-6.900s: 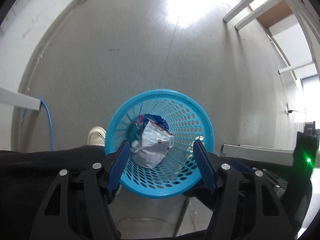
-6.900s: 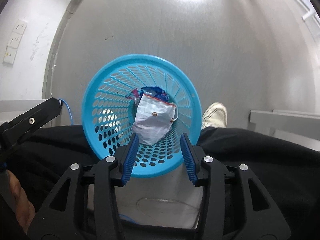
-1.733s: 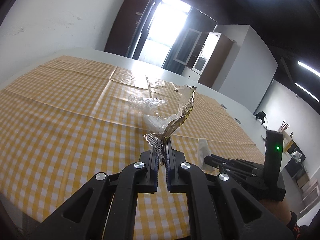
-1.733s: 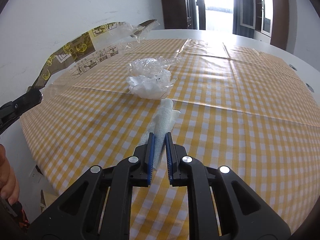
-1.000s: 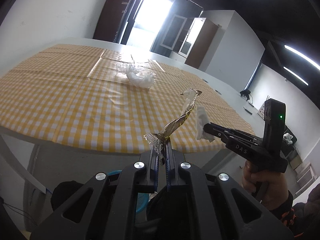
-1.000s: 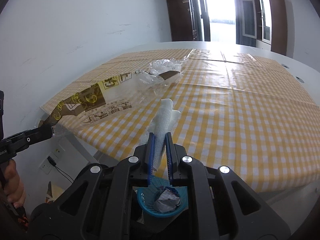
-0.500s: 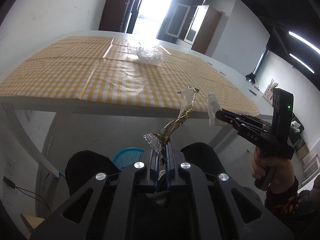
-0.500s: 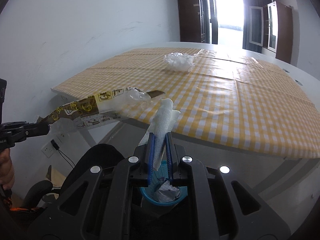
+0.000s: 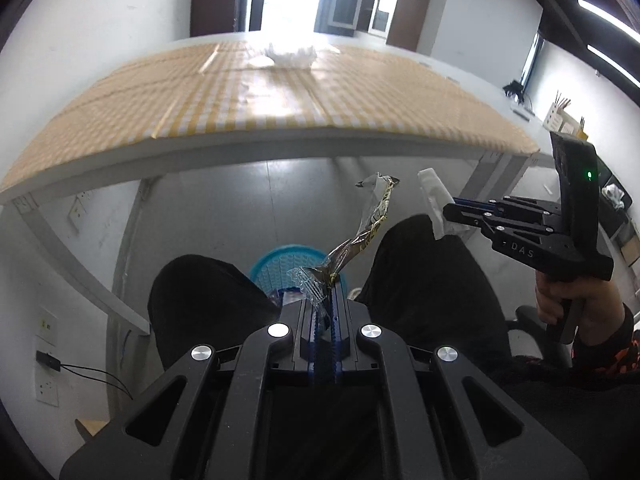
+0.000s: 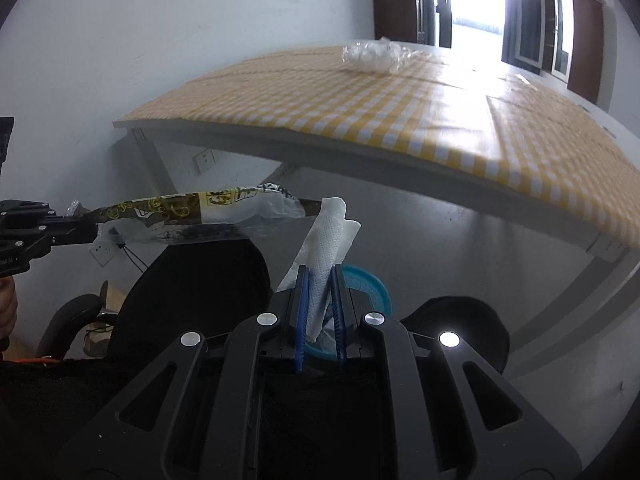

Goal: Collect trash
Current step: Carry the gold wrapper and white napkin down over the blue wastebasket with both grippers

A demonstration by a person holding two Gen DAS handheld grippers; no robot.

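My left gripper (image 9: pixel 326 294) is shut on a long brown and gold plastic wrapper (image 9: pixel 362 236), which sticks up and right; the wrapper also shows in the right wrist view (image 10: pixel 200 210). My right gripper (image 10: pixel 319 280) is shut on a white paper tissue (image 10: pixel 326 240), also visible in the left wrist view (image 9: pixel 434 204). Both are held below the table edge, above my knees. The blue perforated bin (image 9: pixel 286 266) stands on the floor between the knees, partly hidden by the grippers; its rim shows in the right wrist view (image 10: pixel 372 286). A crumpled clear plastic bag (image 10: pixel 374 56) lies on the checked tablecloth.
The table with the yellow checked cloth (image 9: pixel 280 92) is ahead and above, on white legs (image 9: pixel 52 248). My black-trousered knees (image 9: pixel 208 292) flank the bin. Wall sockets (image 9: pixel 46 360) and a cable are at the left. An office chair (image 10: pixel 72 320) sits at lower left.
Both grippers have dropped from over the table to below its edge, tilting down toward the bin, each still holding its piece of trash. The plastic bag stays on the table.
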